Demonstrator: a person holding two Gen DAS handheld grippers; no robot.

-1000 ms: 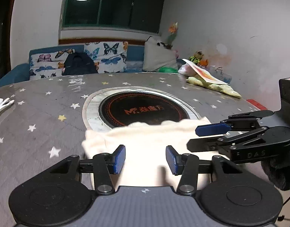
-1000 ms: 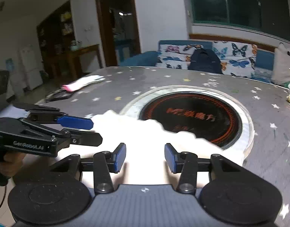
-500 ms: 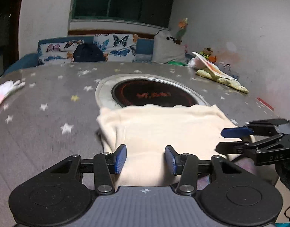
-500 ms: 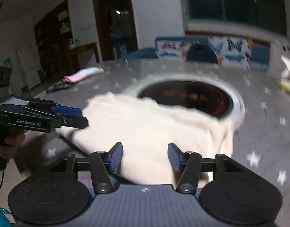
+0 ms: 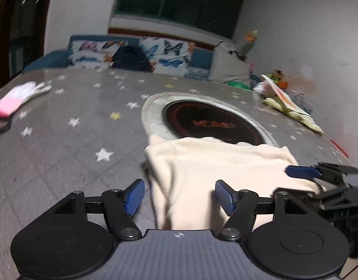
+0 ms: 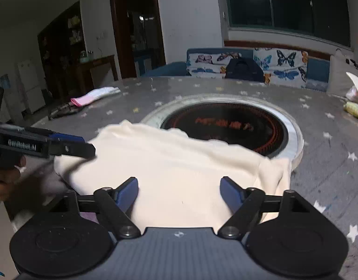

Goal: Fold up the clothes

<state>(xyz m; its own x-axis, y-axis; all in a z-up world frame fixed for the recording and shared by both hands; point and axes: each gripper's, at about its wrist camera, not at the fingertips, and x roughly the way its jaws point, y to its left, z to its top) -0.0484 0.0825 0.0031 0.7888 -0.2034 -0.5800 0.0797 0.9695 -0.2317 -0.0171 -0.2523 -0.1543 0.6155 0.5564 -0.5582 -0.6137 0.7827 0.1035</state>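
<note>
Garment: folded cream cloth [image 5: 221,170] overlapping round black cooktop [image 5: 211,122]
Left gripper [image 5: 179,194]: wide, empty
Right gripper [image 6: 179,192]: wide, empty

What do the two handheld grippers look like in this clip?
Both are black: left gripper and right gripper have blue finger pads, linkage arms on round discs and a ribbed grey body with a crosshair mark. White lettering runs along the left one's side; a bare hand holds it.
</note>
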